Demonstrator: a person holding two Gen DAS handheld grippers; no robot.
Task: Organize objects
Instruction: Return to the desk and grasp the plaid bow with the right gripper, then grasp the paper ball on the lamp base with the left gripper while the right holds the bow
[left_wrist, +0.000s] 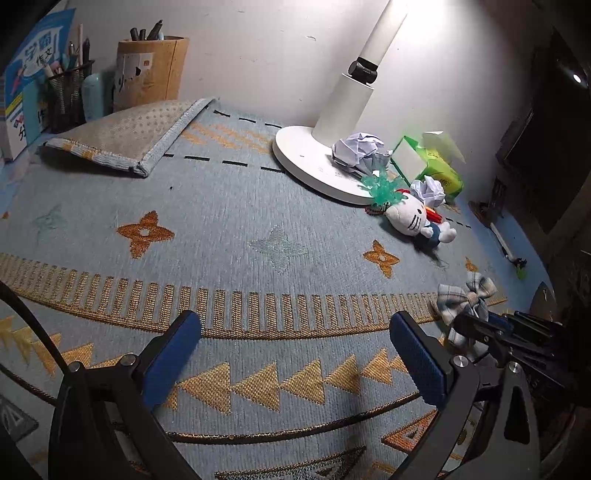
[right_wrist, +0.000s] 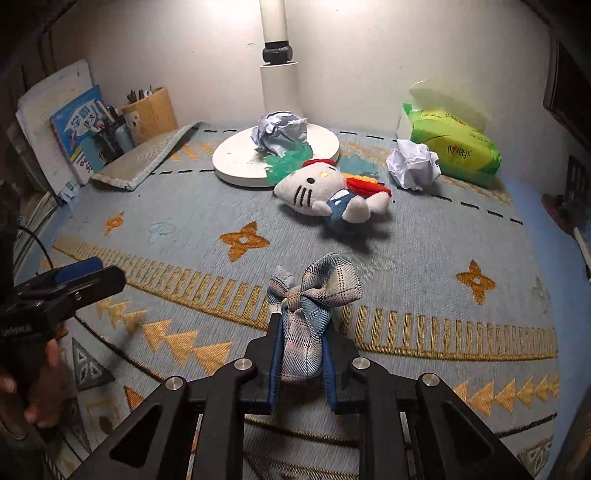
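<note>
Clamping the plaid fabric bow by its lower tail, the right gripper had its jaws pressed onto the cloth from both sides, with the knot and loops standing free above the blue pads. The bow sat low over the patterned blue mat covering the surface, near the front edge and well apart from the other clutter. Its long axis ran from the pinched tail up and away toward the lamp base, with the loops spreading crosswise at the far end.

The grip looked shallow in my judgement: only soft, loose cloth lay between the pads, so a quick lift or swing could let the tail slide out and drop the bow. The free loops could also flop and snag on the jaw edges.

Further back, the cat plush toy lay on its side just beside the lamp base, a crumpled paper ball rested on that base, and a second paper ball sat against the green tissue pack. A green plastic trinket lay at the plush's head.

The left gripper hung spread wide over bare mat, grasping nothing; in the right view its fingers showed at the left.
</note>
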